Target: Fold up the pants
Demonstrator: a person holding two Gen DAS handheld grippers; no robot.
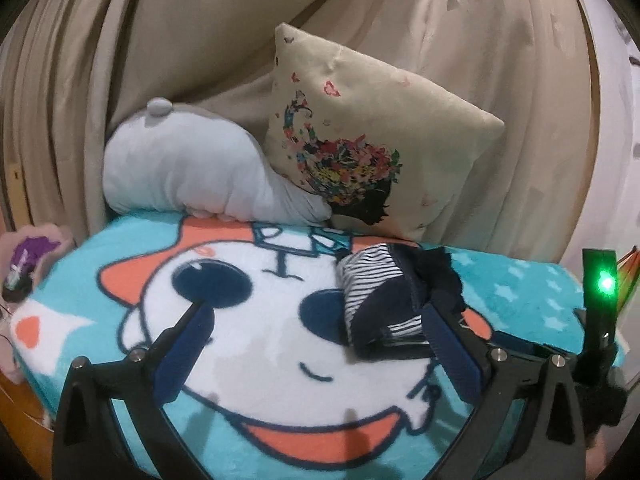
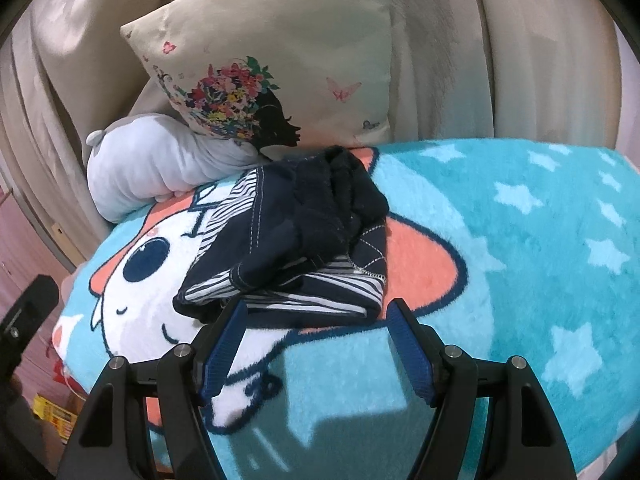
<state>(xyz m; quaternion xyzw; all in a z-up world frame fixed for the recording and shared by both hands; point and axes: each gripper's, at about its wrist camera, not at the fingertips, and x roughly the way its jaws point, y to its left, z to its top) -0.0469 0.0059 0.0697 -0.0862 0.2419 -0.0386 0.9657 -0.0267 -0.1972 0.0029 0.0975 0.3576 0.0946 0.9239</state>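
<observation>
Both grippers spread, gripping nothing. Left gripper (image 1: 316,320) lower centre, right gripper (image 2: 316,312) lower centre. Pants (image 2: 296,236) bunched mid-frame on cartoon blanket (image 2: 540,240); cushion (image 2: 280,60) upper centre. No containers visible.

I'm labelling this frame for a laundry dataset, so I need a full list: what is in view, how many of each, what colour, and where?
Small navy pants with striped lining: one, bunched into a compact pile, on the blanket.
Turquoise fleece cartoon blanket: one, white and orange character, pale stars, covering the surface.
Cream square cushion with flower-haired silhouette print: one, leaning on the curtain behind the pants.
Pale grey-white plush pillow: one, left of the cushion.
Beige curtain: folds across the background.
Left gripper: black, blue fingers open, empty, left of the pants.
Right gripper: black, blue fingers open, at the pants' near edge.
</observation>
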